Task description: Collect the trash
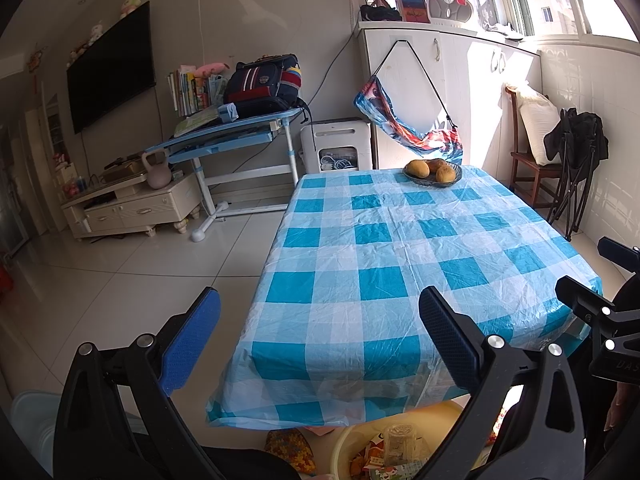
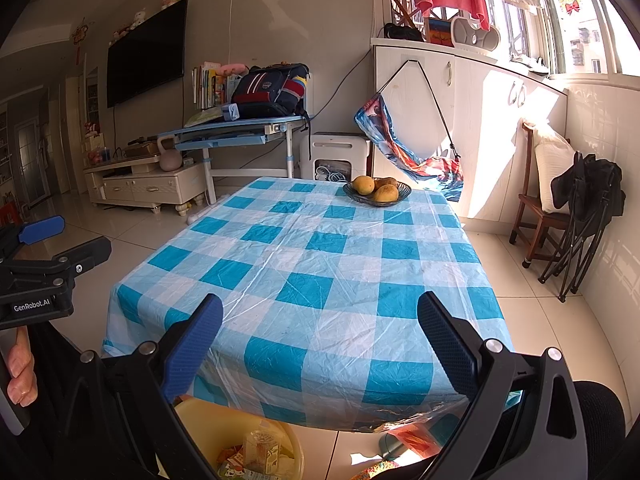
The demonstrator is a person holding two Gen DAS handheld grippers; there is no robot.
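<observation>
Yellow plastic basin (image 1: 352, 436) on floor under near table edge, holding trash (image 2: 256, 456): crumpled printed wrappers, clear plastic cup inverted on top. Table (image 1: 400, 248) under blue-white check plastic cloth; dark fruit bowl (image 2: 377, 193) at far end. Left tongs (image 1: 320, 340) wide, holding nothing. Right tongs (image 2: 320, 344) wide, holding nothing. "GenRobot.AI" readable on left tongs' body.
</observation>
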